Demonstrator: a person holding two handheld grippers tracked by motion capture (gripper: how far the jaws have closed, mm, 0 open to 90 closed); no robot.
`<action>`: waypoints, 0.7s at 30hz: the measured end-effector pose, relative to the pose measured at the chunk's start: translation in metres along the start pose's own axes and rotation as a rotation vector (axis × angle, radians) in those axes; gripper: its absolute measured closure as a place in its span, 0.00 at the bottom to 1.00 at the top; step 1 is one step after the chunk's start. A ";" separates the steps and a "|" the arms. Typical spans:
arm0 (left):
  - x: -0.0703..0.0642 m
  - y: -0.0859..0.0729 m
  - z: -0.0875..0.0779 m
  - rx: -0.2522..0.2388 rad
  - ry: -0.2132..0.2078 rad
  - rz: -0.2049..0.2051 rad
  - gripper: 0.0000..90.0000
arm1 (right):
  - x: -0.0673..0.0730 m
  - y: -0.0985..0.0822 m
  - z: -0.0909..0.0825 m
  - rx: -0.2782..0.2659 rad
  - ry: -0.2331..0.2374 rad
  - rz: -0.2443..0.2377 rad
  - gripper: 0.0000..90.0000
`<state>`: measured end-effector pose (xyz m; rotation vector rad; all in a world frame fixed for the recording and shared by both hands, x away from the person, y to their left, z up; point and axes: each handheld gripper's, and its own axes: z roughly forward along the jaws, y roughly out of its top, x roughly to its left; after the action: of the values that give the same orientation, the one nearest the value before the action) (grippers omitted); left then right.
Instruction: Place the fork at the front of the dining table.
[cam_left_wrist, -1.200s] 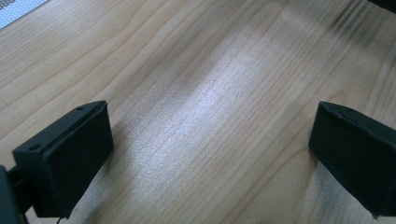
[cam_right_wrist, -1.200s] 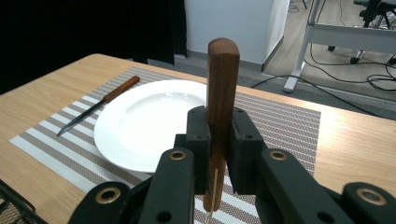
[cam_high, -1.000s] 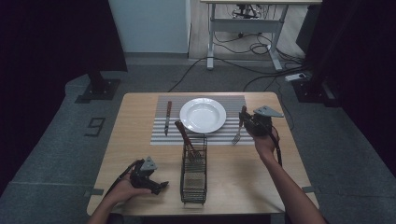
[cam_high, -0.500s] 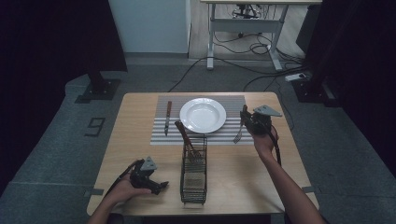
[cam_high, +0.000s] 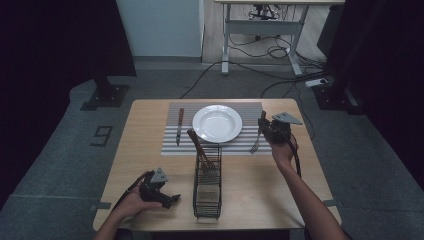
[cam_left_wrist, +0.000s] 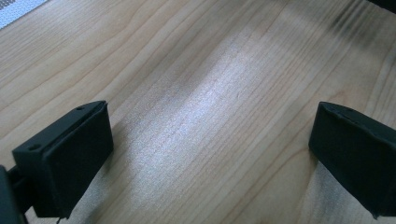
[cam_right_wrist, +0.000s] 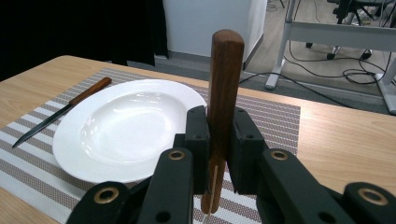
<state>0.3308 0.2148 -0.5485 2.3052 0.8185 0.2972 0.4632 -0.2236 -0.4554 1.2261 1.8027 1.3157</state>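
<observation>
A: Fork (cam_high: 257, 140) where, against the right gripper (cam_high: 263, 125)?

B: Clamped between the jaws by its wooden handle (cam_right_wrist: 223, 88), tines down near the right edge of the striped placemat (cam_high: 250, 107). Seen along the jaws in the right gripper view, handle standing upright, jaws pressed tight on both sides of it. White plate (cam_high: 217, 123) just left of it, resting on the mat; knife (cam_high: 179, 125) with wooden handle lying on the mat beyond the plate.

A: Touching the mat yet?

B: Cannot tell; tines down at the mat's near right corner, contact unclear.

A: Right hand's pose?

B: Right hand (cam_high: 282, 150) wrapped around the gripper body from below, forearm reaching up from the bottom edge, grey plate on top pointing away.

A: And the left gripper (cam_high: 167, 200)?

B: Low over the bare wood of the table (cam_high: 150, 160) at the near left, held in the left hand (cam_high: 132, 202). Jaws spread wide apart, gripping nothing; plain wood grain between them in the left gripper view. Wire rack (cam_high: 207, 182) just to its right, with a wooden-handled utensil (cam_high: 198, 147) leaning out of its far end.

A: Any change from a second ago?

B: Hardly any. Right gripper and fork shifted only slightly beside the plate; left gripper parked in the same spot.
</observation>
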 end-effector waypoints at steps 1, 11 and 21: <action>0.000 0.000 0.000 0.000 0.000 0.000 0.00 | -0.001 0.001 0.001 0.004 0.000 0.005 0.89; 0.000 0.000 0.000 0.000 -0.001 0.000 0.00 | -0.004 0.010 0.022 0.031 -0.001 0.035 0.90; 0.000 0.000 0.000 0.000 0.000 0.000 0.00 | -0.008 0.021 0.044 0.084 -0.055 0.028 0.89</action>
<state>0.3307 0.2147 -0.5486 2.3051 0.8184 0.2976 0.5106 -0.2114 -0.4513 1.3234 1.8241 1.2203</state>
